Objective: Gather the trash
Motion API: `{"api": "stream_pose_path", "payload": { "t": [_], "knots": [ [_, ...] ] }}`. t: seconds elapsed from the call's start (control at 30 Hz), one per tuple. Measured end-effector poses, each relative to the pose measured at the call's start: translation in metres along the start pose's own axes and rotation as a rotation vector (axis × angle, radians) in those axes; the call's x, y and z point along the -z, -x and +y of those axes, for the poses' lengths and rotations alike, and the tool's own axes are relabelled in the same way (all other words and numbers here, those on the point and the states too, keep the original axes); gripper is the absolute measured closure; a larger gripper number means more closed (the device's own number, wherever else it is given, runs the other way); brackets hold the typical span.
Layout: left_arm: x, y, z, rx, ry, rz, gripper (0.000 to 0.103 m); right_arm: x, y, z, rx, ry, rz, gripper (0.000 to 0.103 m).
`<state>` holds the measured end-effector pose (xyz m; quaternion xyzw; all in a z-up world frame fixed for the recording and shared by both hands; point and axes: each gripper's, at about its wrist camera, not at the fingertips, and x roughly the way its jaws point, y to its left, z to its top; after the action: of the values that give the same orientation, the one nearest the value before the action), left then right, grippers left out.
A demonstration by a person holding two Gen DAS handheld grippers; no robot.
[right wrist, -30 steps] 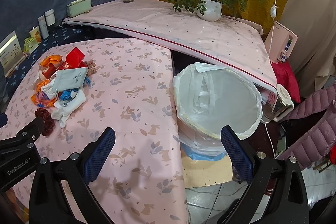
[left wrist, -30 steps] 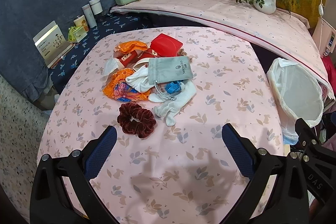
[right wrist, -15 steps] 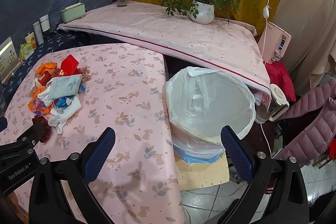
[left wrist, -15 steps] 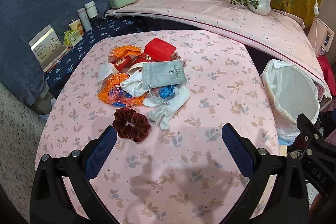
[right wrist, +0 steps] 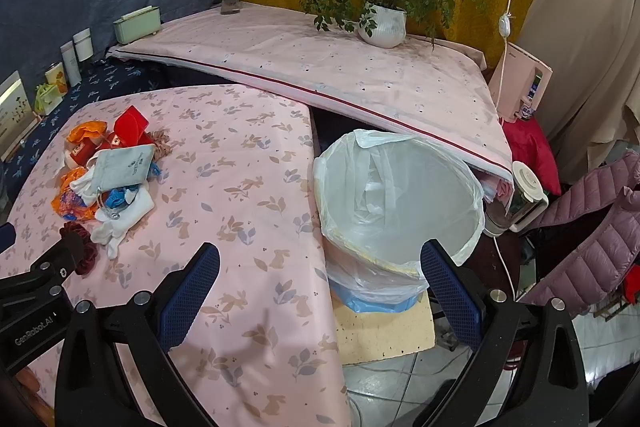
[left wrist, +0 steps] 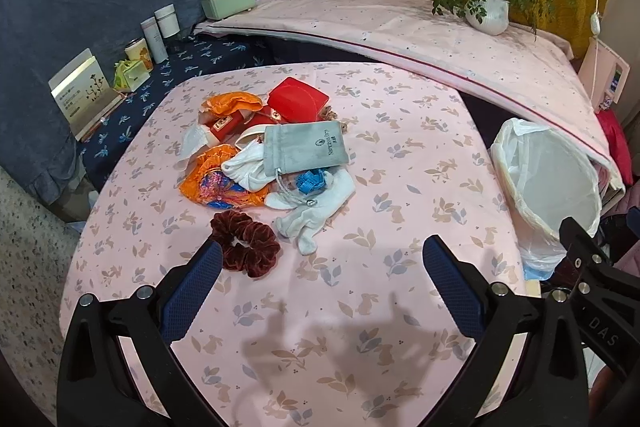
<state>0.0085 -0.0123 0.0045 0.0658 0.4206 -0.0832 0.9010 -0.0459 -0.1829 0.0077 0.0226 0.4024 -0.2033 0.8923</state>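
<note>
Here's the bench, draped in a pink leaf-print cloth, and everything hangs off it. Just off its right edge stands the bin, white liner folded over the rim, mouth wide and empty-looking, parked low so trash can drop straight off the bench edge. Behind the bench a second pink-covered shelf carries a potted plant, well clear of any reach. On the bench, toward its far left, sits the trash pile: grey pouch on top, white gloves and orange wrappers under it, red boxes behind. Nearest us, a dark red scrunchie, apart from the heap. Left gripper hovers above the bench's near side, jaws spread wide, nothing held. Right gripper hangs over the bench-and-bin gap, equally wide, empty. Nothing blocks the scrunchie, likely the first pick.
</note>
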Motion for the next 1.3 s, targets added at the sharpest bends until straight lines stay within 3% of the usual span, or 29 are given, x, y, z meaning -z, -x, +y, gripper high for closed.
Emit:
{"api": "stream_pose_path", "payload": {
  "t": [0.33,0.67,1.1,1.17,1.23,1.3],
  "knots": [
    [0.001,-0.015,0.025,0.026,0.023,0.006,0.009,-0.005,0.000,0.005,0.000,-0.009,-0.010,0.007],
    [0.004,-0.045,0.072,0.040,0.081,0.037,0.012,-0.009,-0.009,0.036,-0.029,0.025,-0.001,0.007],
    [0.021,-0.110,0.116,0.024,0.107,0.162,0.012,-0.021,-0.037,0.092,-0.094,0.068,0.002,0.007],
    [0.022,-0.117,0.117,0.037,0.106,0.177,0.015,-0.022,-0.042,0.101,-0.101,0.075,0.008,0.007],
    [0.024,-0.125,0.117,0.059,0.095,0.200,0.029,-0.022,-0.046,0.110,-0.112,0.082,0.014,0.007],
    [0.026,-0.133,0.117,0.091,0.091,0.224,0.038,-0.022,-0.050,0.119,-0.121,0.091,0.021,0.007]
  ]
}}
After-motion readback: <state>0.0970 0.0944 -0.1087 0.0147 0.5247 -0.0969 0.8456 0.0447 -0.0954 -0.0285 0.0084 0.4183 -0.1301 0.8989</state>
